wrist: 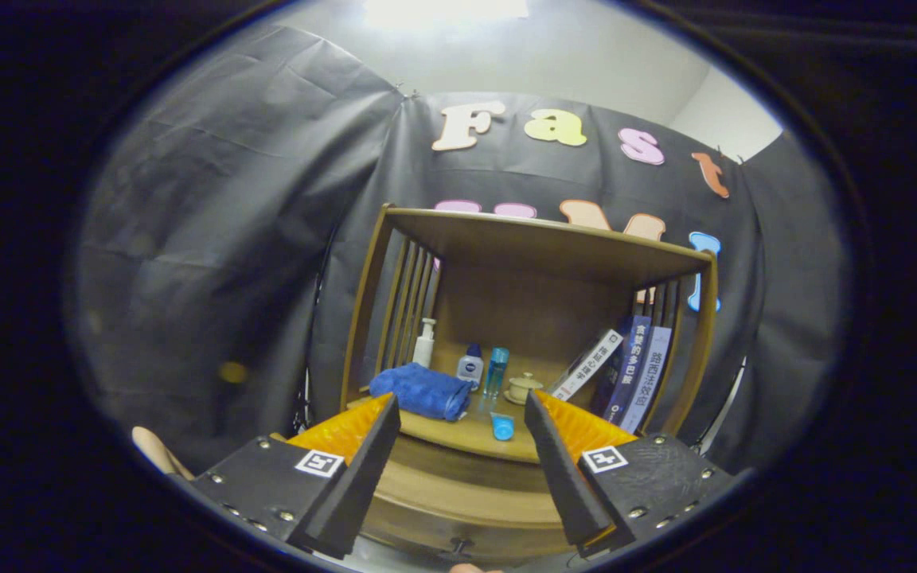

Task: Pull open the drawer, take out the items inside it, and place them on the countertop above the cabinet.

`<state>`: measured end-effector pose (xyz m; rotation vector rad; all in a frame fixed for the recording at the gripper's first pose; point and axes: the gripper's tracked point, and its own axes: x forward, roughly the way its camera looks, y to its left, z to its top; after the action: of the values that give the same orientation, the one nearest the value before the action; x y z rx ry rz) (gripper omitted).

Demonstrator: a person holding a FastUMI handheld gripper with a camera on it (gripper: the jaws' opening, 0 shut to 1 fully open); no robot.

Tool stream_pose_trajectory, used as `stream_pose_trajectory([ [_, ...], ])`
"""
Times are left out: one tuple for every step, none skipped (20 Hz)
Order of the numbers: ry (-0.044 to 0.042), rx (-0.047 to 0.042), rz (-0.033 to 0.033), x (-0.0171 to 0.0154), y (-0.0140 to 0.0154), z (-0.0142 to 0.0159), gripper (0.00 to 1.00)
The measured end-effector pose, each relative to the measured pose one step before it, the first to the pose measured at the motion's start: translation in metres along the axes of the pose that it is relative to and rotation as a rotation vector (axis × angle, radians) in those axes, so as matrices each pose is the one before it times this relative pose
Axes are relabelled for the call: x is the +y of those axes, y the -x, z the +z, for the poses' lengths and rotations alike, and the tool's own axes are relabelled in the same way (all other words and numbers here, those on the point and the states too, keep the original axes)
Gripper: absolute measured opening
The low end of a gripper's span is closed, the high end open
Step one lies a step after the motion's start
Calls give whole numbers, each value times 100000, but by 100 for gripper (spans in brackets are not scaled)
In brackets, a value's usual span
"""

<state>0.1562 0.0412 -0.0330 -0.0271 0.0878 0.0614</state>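
A wooden cabinet (538, 247) stands against the booth wall, ahead of my gripper (458, 404). Its countertop (458, 439) lies just beyond the fingertips, and the drawer front (442, 500) sits below it, between the fingers. A small dark knob (458, 547) shows low on the drawer front. The gripper is open, with a wide gap and nothing held. A small blue tube (502, 427) lies at the countertop's front edge, close to the right finger (562, 469). I cannot tell whether the drawer is pulled out at all.
On the countertop are a folded blue towel (423, 390), a white pump bottle (424, 344), a small white bottle (470, 368), a clear blue bottle (496, 371), a lidded cup (524, 387) and leaning books (626, 370). Slatted sides and a top board enclose this space.
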Motion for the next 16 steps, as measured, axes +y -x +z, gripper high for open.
stream_pose_trajectory([
  [-917,69,136,287,604,-166,93],
  [-1294,930,-275,25,620,-450,93],
  [-1687,282,-405,-91,458,-362,93],
  [-1411,72,-330,-54,389,-293,93],
  [-845,290,-799,-202,332,-436,93],
  [-780,165,-866,-157,445,-561,93],
  [-422,408,-356,-3,373,-491,93],
  [-469,107,-164,64,436,-431,93],
  [27,321,-144,-7,146,-617,93],
  [380,412,-295,2,266,-633,93],
  [556,798,-25,81,157,-591,93],
  [212,322,-240,120,248,-644,93],
  [333,197,-324,42,191,-436,93],
  [572,180,51,218,290,-521,93],
  [1391,628,24,174,261,-646,93],
  [1903,573,-1179,-215,149,-621,93],
])
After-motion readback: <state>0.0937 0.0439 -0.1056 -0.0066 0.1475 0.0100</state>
